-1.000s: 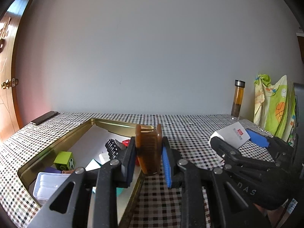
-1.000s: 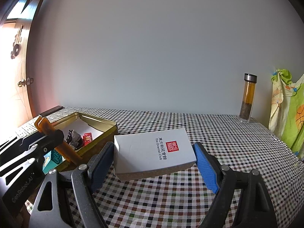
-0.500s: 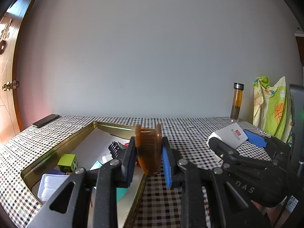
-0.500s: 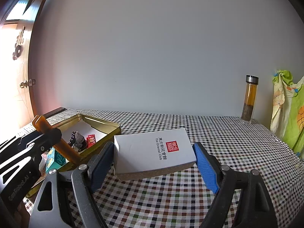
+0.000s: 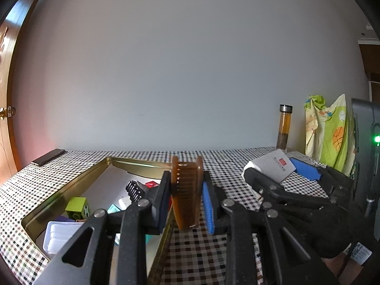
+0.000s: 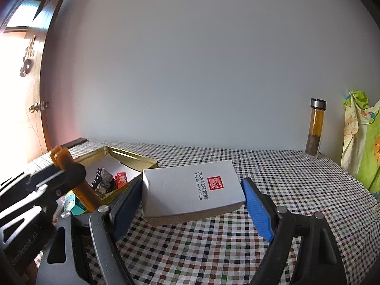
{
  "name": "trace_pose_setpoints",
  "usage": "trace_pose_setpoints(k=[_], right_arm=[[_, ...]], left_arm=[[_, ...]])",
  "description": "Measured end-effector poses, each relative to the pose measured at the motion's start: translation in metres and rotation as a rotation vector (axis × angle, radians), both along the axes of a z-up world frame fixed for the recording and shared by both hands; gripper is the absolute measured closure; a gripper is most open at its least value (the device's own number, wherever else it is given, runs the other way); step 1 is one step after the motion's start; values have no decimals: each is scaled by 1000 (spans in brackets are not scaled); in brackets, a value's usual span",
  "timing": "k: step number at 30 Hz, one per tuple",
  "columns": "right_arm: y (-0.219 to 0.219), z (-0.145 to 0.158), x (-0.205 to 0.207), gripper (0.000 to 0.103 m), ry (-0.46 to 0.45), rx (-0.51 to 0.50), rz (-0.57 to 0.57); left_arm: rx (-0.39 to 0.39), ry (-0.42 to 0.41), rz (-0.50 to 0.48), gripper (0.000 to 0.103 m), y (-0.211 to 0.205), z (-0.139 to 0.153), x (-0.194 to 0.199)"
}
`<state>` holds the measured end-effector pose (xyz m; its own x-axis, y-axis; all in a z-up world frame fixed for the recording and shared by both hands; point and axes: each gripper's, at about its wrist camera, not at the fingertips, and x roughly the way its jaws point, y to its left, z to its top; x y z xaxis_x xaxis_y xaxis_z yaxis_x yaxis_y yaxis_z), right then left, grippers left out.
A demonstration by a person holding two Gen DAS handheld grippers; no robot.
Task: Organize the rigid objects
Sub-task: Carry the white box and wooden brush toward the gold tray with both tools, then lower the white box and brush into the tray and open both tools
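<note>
Two grippers are up over the checked tablecloth (image 6: 213, 249), each with something pinched in it. The left gripper (image 5: 186, 197) has its jaws drawn close together on an amber comb (image 5: 186, 190), which stands on edge between the pads with its teeth facing the camera, one end poking up above the fingertips and the other hanging below them. It sits over the near right rim of the open gold tin (image 5: 71, 187), right at the edge rather than clearly inside. From the right wrist view the same comb (image 6: 71, 173) shows as a slanted amber bar gripped in the left gripper (image 6: 71, 178), in front of the tin (image 6: 133, 159).

The right gripper (image 6: 192, 199) has its jaws spread wide and clamped on a white box (image 6: 190, 187) with a red seal and dark lettering on top. The box lies crosswise between the pads, both short ends touching them, lifted clear of the cloth and tipped slightly up at the back. It hangs just right of the tin.

Inside the tin lie a green cube (image 5: 77, 206), a white plastic tray (image 5: 59, 235), a black comb-like piece (image 5: 135, 188) and a small red packet (image 5: 152, 184). A glass bottle (image 6: 315, 128) of amber liquid stands upright at the far right by the wall
</note>
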<state>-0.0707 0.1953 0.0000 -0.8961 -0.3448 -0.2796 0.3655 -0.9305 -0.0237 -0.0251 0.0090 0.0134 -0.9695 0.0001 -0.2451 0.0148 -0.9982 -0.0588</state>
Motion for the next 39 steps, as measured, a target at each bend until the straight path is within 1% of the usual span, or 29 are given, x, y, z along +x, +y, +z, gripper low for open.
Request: trace_pose_setpoints(k=[3, 6, 9, 13, 18, 23, 27, 30, 33, 36, 39], right_arm=[[3, 2, 2, 19, 14, -22, 3], [6, 2, -1, 19, 5, -46, 6], [5, 5, -5, 19, -1, -51, 16], [-4, 19, -8, 19, 2, -53, 43], [-20, 34, -15, 19, 2, -43, 88], [-39, 40, -24, 19, -26, -34, 141], [-57, 41, -32, 19, -58, -28, 183], [-72, 39, -36, 19, -79, -13, 219], [-91, 35, -41, 19, -96, 21, 254], [-112, 27, -47, 19, -142, 53, 301], [-124, 21, -47, 19, -154, 80, 318]], left_arm=[[-2, 3, -21, 79, 3, 2, 1], [3, 2, -46, 79, 4, 5, 2], [2, 17, -49, 79, 0, 14, 6], [7, 23, -25, 79, -15, 25, 8], [6, 2, 45, 79, -44, 29, 6], [-2, -65, 131, 79, -76, 28, -1], [-3, -133, 170, 79, -96, 23, -10], [38, -205, 180, 79, -113, 15, -21], [49, -255, 200, 79, -124, 9, -27], [48, -280, 214, 79, -130, 5, -32], [36, -291, 226, 79, -131, 6, -34]])
